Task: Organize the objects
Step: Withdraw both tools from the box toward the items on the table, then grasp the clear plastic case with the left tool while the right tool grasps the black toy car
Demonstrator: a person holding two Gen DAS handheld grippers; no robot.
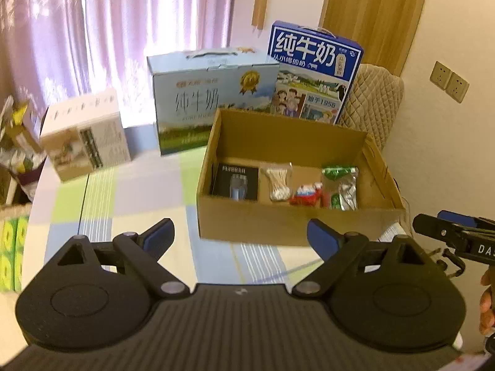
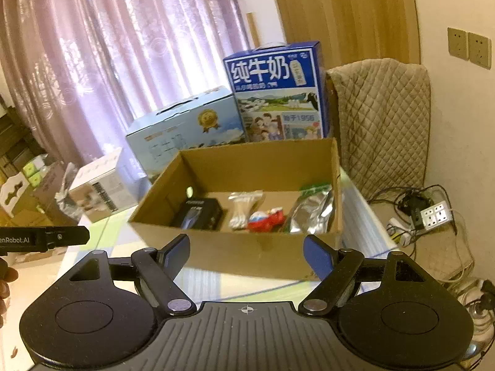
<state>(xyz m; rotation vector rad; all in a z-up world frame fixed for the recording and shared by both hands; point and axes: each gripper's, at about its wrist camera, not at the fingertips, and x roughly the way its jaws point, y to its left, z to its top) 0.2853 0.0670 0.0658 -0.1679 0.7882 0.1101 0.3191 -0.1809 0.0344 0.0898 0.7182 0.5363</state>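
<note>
An open cardboard box (image 1: 263,225) (image 2: 235,253) stands on the checked tablecloth. Inside lie a black shaver box (image 1: 236,181) (image 2: 199,213), a bag of cotton swabs (image 1: 278,182) (image 2: 243,208), a red and white packet (image 1: 304,196) (image 2: 266,218) and a green and silver pouch (image 1: 340,185) (image 2: 311,211). My left gripper (image 1: 241,238) is open and empty, in front of the box's near wall. My right gripper (image 2: 246,255) is open and empty, also in front of the near wall; it shows at the right edge of the left wrist view (image 1: 458,235).
Behind the cardboard box stand a light blue milk carton case (image 1: 213,99) (image 2: 182,126) and a dark blue milk case (image 1: 312,71) (image 2: 275,92). A white box (image 1: 86,136) (image 2: 99,185) sits to the left. A quilted chair (image 2: 380,123) and a power strip with cables (image 2: 433,213) are at the right.
</note>
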